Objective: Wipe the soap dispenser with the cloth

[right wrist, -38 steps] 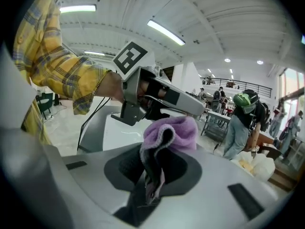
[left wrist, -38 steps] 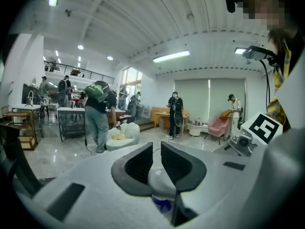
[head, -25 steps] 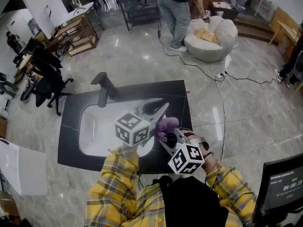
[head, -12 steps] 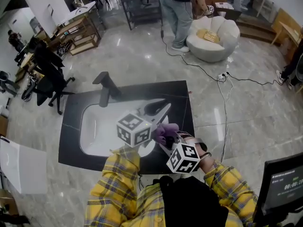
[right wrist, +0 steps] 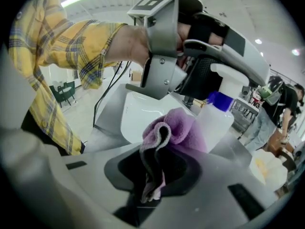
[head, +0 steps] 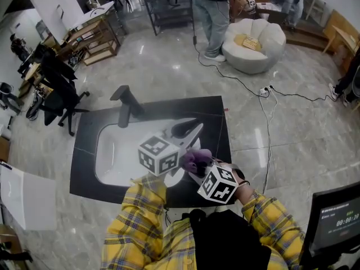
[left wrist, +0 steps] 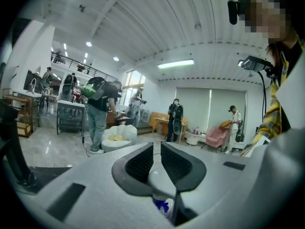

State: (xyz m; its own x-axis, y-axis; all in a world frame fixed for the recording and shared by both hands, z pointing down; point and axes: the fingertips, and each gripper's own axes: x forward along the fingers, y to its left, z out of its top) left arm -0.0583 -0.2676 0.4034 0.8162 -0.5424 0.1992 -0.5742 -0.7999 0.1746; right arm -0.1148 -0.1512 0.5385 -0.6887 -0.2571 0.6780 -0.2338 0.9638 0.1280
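The right gripper has its jaws clamped on a folded purple cloth, whose bunched end lies against a clear soap dispenser, gripped at its white pump by the left gripper above a white sink.

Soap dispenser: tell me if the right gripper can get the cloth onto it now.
Probably yes: the right gripper pinches the cloth right beside the soap dispenser held by the left gripper; nothing between.

Fuzzy cloth, smooth plastic soap dispenser
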